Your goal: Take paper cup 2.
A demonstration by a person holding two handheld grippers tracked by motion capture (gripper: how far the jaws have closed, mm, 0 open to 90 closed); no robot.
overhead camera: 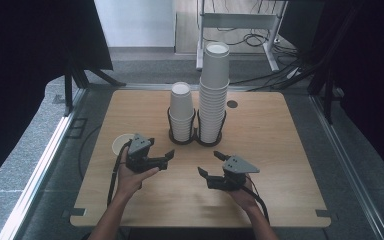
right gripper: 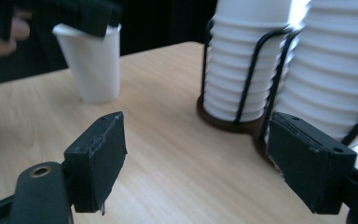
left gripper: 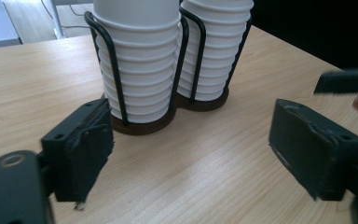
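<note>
Both claws gape empty: left gripper (overhead camera: 166, 159) and right gripper (overhead camera: 209, 164) face the two white paper-cup stacks (overhead camera: 199, 102) at twelve o'clock.

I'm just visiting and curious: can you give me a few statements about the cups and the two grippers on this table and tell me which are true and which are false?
1. The two cup stacks stand in a black wire holder. True.
2. The left stack is taller than the right stack. False: the right stack is clearly taller.
3. A single cup stands apart from the stacks, on the table near the left gripper. True.
4. The right gripper holds a cup. False: nothing is between its jaws, which stand apart.
5. The single cup lies on its side. False: it stands upright, mouth up.
</note>
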